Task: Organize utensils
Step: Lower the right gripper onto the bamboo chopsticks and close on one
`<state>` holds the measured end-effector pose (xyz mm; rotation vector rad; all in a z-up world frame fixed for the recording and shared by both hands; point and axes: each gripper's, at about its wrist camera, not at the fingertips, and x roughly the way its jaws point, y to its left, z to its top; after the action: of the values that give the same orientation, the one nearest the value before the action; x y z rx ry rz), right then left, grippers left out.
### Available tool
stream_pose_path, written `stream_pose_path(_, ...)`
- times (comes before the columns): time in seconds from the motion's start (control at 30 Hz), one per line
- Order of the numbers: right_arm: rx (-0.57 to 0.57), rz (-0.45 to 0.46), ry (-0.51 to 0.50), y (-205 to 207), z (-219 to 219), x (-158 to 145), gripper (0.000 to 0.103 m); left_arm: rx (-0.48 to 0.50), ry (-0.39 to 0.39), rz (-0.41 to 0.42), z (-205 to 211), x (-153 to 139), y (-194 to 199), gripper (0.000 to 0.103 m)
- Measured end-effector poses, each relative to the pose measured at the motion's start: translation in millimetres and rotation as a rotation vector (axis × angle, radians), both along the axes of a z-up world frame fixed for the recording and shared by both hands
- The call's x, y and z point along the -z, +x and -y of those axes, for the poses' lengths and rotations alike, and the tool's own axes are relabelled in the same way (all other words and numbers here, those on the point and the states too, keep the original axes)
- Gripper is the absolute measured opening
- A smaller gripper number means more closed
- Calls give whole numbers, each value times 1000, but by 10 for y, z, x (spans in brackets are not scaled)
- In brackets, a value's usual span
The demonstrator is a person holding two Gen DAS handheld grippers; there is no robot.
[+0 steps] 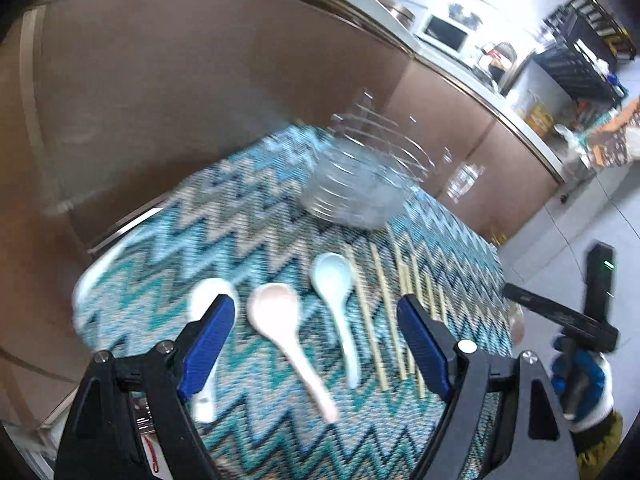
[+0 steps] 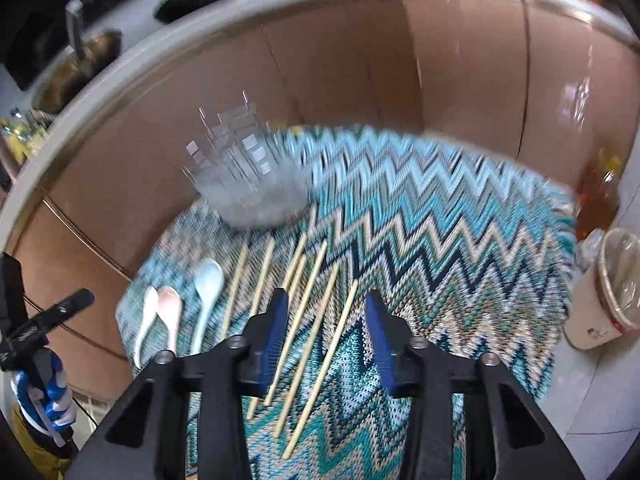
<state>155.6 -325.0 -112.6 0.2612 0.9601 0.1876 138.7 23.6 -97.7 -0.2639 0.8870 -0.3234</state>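
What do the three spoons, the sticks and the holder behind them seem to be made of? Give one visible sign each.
Spoons: probably glazed ceramic or melamine; smooth, glossy, pastel. Sticks: likely bamboo or wood; pale tan, matt. Holder: clear plastic or glass; the cabinet shows through it, though blur leaves this open.

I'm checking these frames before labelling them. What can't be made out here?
- Clear holder: blurred in both views; its compartments are unreadable.
- White spoon: left view, handle partly hidden behind the left gripper finger.
- Chopsticks: right view, near ends hidden behind the right gripper; count uncertain.
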Motion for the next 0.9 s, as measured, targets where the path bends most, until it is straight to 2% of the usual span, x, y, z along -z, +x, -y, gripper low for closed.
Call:
stream_pose_path(0.13,-63,-133,31,313,-116,329,27,96,5,-47,423,90,244,79)
stream_pose_path(0.27,-77,-216,16,451,-145,478,24,170,32,-121,863,234,562,68)
stream_pose_path(0.4,-83,-252,-12,505,-133,563,22,235,51,-180,1246,384,804,62)
stream_pose_path(0.47,-88,-260,-16,504,-127,581,22,266,52,-213,1413,487,906,54)
stream_pose_path(0.57,-88,-269,-17,528,-100,626,22,278,74,-253,1566,639,1018,42)
stream_pose_path(0.9,-102,-292,-23,669,-63,727,22,228,176,-299,1811,826,1397,28)
